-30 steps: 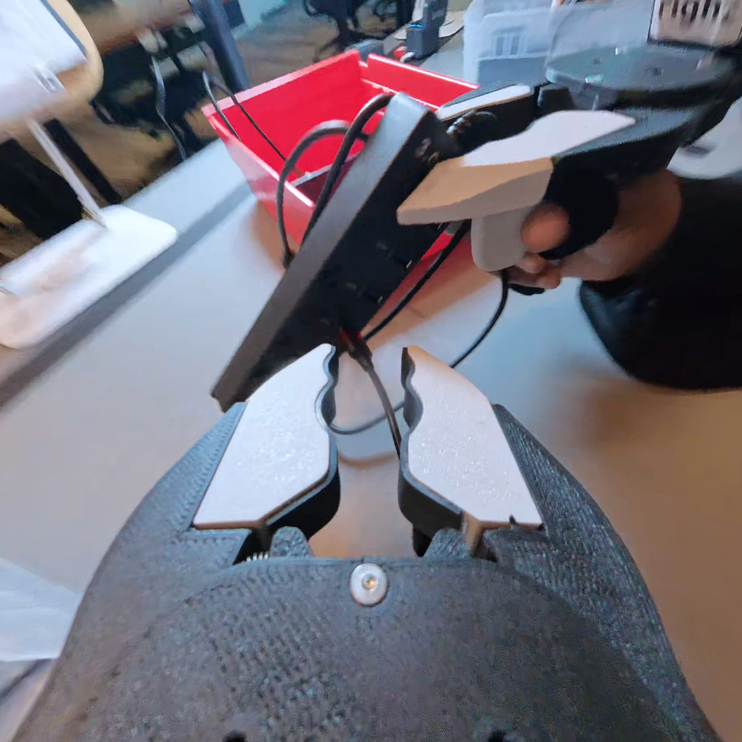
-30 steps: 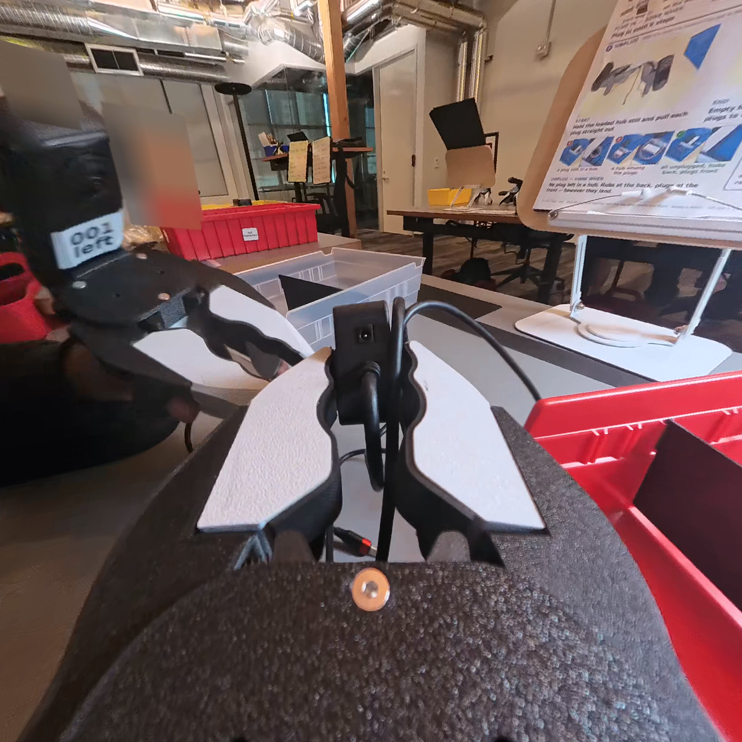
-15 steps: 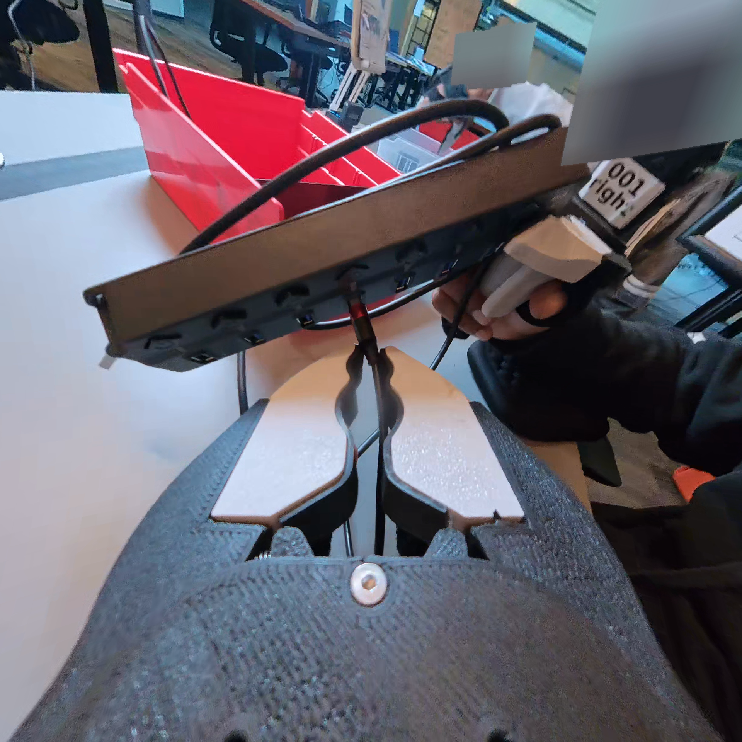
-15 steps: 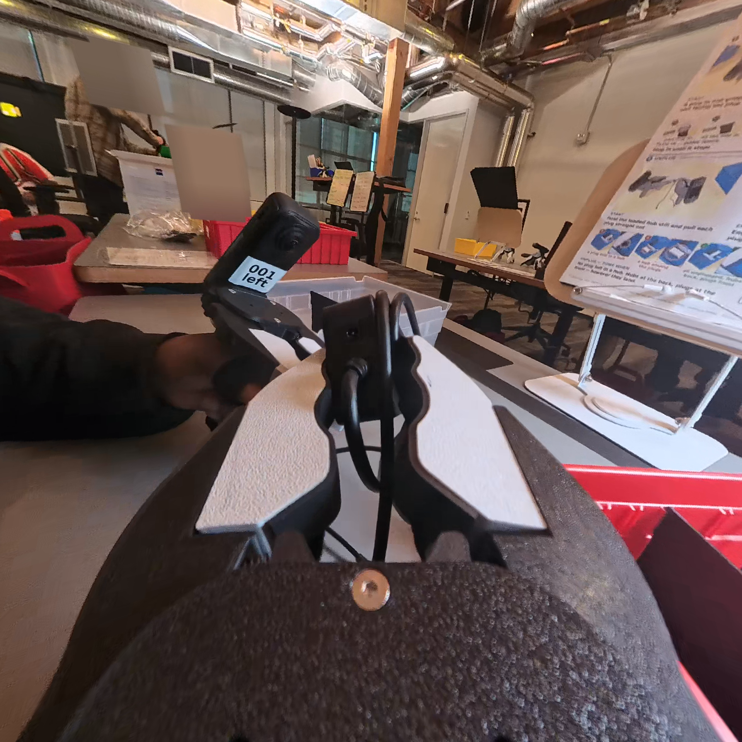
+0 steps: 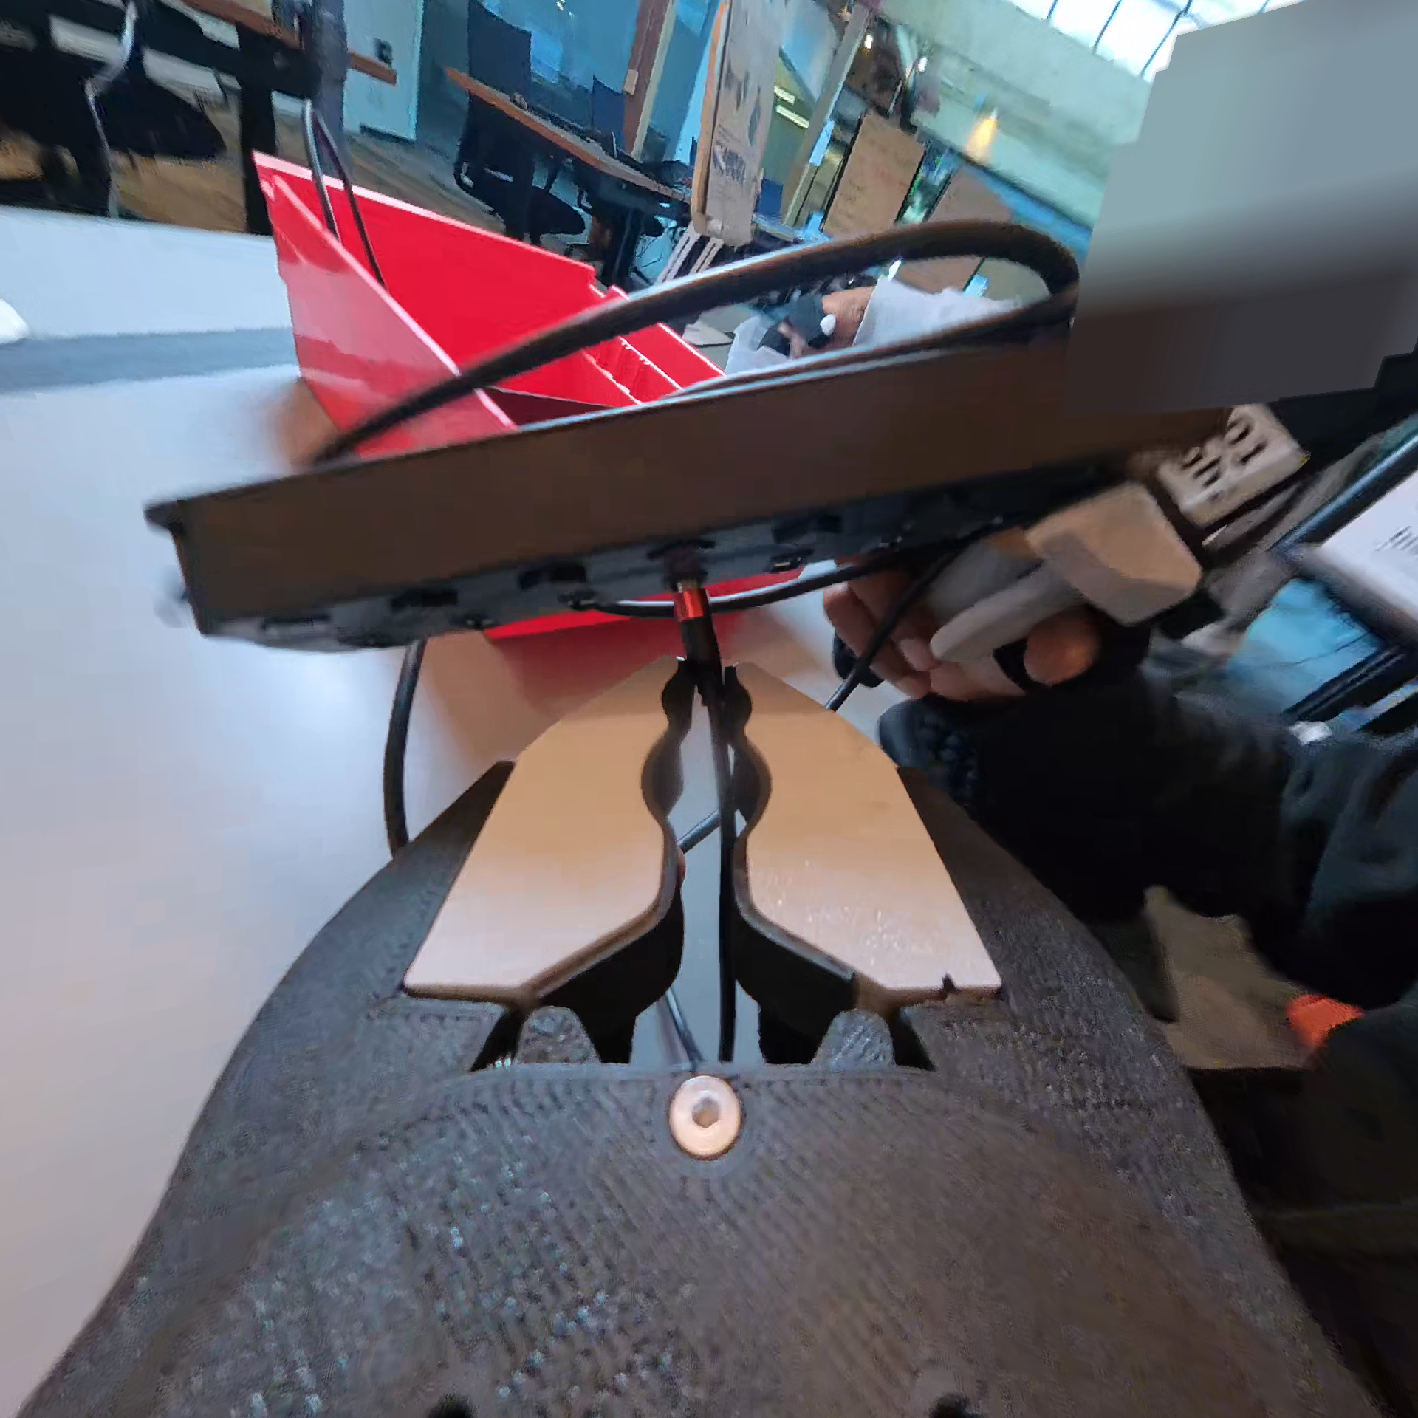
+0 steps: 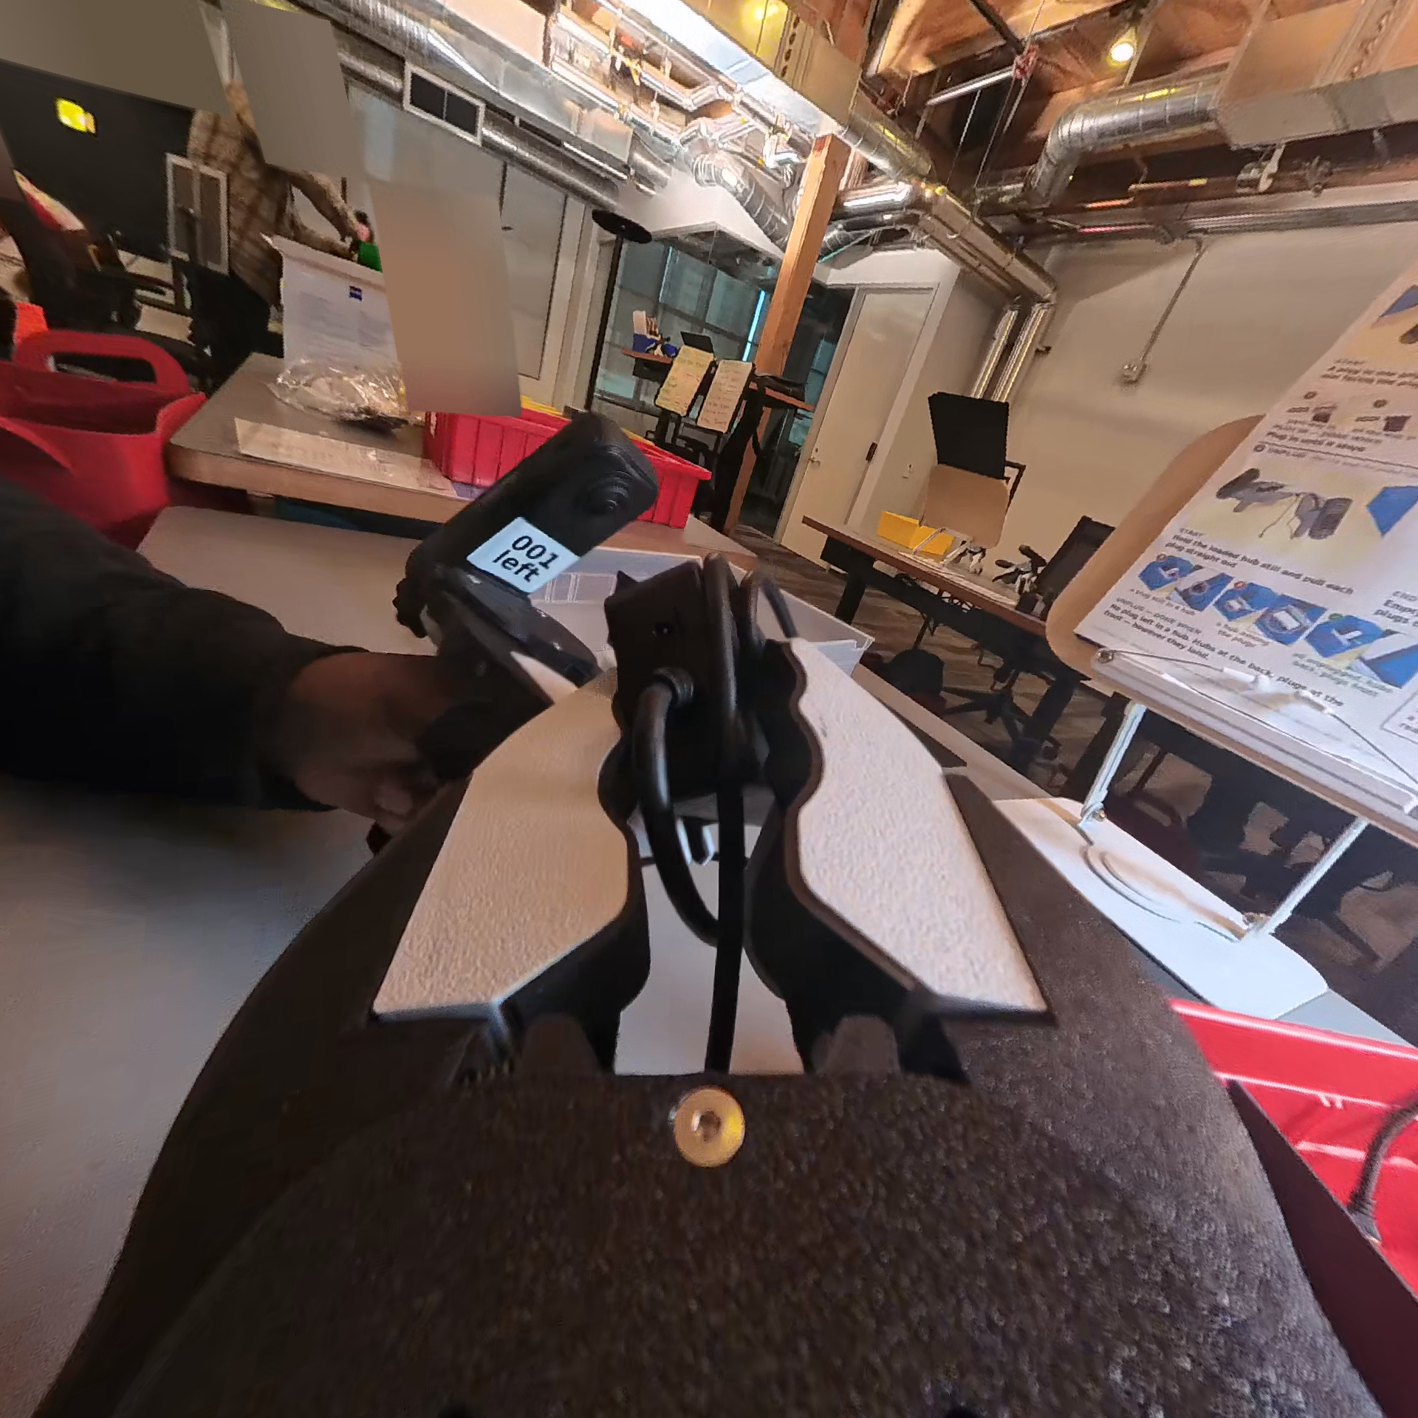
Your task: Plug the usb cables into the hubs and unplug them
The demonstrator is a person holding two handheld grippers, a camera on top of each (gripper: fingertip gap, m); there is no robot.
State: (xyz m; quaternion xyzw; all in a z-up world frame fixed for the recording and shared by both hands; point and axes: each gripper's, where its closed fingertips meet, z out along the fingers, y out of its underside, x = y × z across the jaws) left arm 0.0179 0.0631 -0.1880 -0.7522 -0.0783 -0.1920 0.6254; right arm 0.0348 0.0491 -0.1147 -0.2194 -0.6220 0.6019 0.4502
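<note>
Left gripper: your left gripper [image 5: 707, 675] has its two pale flat fingers nearly together, tips pinching the thin black usb cable [image 5: 723, 882] just behind its plug; the cable runs back down the slot between the fingers.
Plug: red-collared metal usb plug [image 5: 688, 602] stands upright just above your left fingertips, its top end at a port on the hub's underside row; cannot tell how deep it sits, blur there.
Hub: long flat black multi-port usb hub [image 5: 614, 491] is held in the air above the table, roughly level, tilted slightly, port row facing your left gripper.
Right gripper: your right gripper [image 6: 694, 737] is clamped on the hub's end [image 6: 667, 637], white textured fingers [image 6: 882, 829] close on both sides of the black body.
Hub lead: thick black round cable [image 6: 656, 775] leaves a socket on the hub end and loops down between the right fingers; in the left wrist view it arcs over the hub's top [image 5: 767, 276].
Right hand: your gloved hand [image 5: 997, 652] grips the right tool's handle at the hub's far end.
Left hand: your hand in a dark sleeve [image 6: 361, 737] holds the left tool, just left of the hub end.
Table: pale grey tabletop [image 5: 153, 767] lies below both tools.
Bin: red plastic divided bin [image 5: 430, 307] sits on the table behind the hub.
Stand: white stand with a printed instruction sheet [image 6: 1266, 614] is at the right, well apart.
</note>
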